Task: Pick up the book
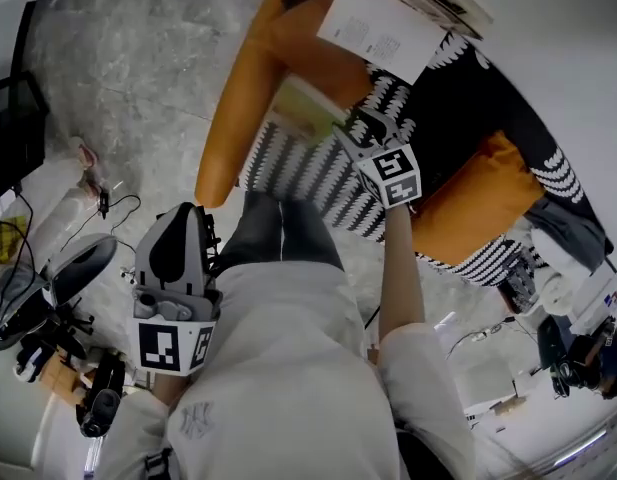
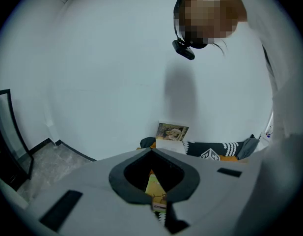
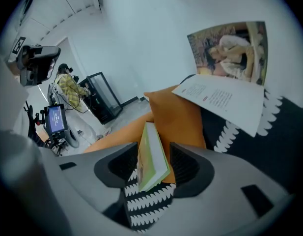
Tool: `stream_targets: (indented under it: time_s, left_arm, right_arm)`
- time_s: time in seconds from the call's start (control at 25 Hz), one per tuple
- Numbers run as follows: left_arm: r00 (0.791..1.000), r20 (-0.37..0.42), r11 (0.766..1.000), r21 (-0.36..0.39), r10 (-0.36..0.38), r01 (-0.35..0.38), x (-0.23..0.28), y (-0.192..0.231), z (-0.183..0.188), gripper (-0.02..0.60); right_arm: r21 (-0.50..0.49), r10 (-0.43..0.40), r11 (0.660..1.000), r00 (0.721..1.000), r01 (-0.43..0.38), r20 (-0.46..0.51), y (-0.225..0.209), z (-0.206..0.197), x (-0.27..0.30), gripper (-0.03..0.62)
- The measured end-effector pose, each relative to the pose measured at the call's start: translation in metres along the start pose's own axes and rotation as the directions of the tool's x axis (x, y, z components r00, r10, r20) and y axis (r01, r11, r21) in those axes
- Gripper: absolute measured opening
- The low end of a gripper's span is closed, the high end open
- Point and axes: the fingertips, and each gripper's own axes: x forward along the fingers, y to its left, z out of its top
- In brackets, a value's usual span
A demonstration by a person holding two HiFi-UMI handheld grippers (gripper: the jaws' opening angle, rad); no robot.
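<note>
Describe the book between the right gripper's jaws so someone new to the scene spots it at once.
Find the orange sofa draped with a black-and-white patterned throw. On the throw, against the sofa's orange arm, rests a slim yellow-green book, sitting between the right gripper's open jaws. Unlike the open magazine propped further back, it is closed and green-covered.

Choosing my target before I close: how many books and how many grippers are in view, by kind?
Books: 2 (green book, open book)
Grippers: 2 (left gripper, right gripper)
Total: 4
</note>
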Motion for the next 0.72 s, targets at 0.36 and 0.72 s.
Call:
stream_targets:
  time_s: [0.36, 0.72]
  left_arm:
    - [0.998, -0.037, 0.999, -0.025, 0.047, -0.048, 0.010, -0.001, -0.005, 0.009]
    - [0.998, -0.030, 0.997, -0.040, 0.061, -0.062, 0.004, 0.002, -0.007, 0.009]
  right_arm:
    - [0.080, 0.159, 0.985, 0.980, -0.150, -0.119, -0.010, -0.045, 0.046, 0.215]
    - [0.125, 0.221, 0.970, 0.968, -0.207, -0.115, 0.002, -0.059, 0.071, 0.213]
